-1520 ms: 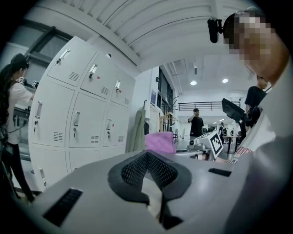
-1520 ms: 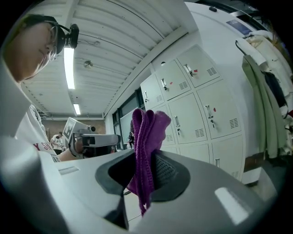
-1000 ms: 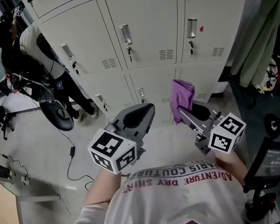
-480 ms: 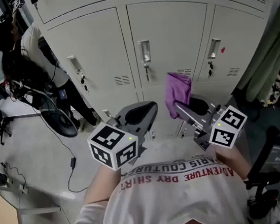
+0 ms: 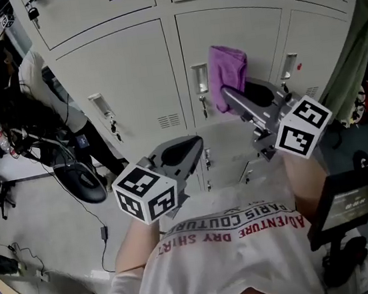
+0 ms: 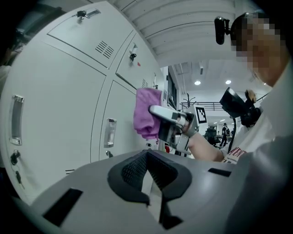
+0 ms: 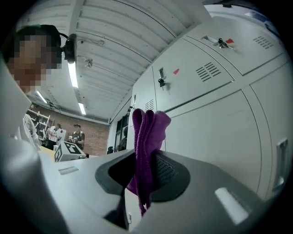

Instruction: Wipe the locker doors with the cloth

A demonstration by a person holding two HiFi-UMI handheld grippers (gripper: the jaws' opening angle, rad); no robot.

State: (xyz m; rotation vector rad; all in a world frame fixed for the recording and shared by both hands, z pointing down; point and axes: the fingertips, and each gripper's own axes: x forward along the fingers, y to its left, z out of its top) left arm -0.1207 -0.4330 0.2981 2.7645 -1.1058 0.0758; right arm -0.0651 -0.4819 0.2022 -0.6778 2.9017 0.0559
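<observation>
A purple cloth (image 5: 228,76) hangs from my right gripper (image 5: 229,94), which is shut on it and raised in front of the middle locker door (image 5: 230,36), close to its handle (image 5: 201,80). In the right gripper view the cloth (image 7: 146,146) is pinched between the jaws and stands up above them. My left gripper (image 5: 194,149) is lower, near my chest, shut with nothing in it. In the left gripper view its jaws meet (image 6: 147,176), and the cloth (image 6: 146,113) shows beyond them beside a locker handle (image 6: 110,132).
Pale grey lockers (image 5: 120,70) with handles and keys fill the wall ahead. A person (image 5: 25,90) stands at the left by cables and equipment on the floor (image 5: 73,171). A green coat (image 5: 354,60) hangs at the right. A screen (image 5: 345,199) sits at my right side.
My right gripper has lifted the cloth from the lower locker row up to the middle door's handle height. The view has tilted upward. The left gripper stays low.
</observation>
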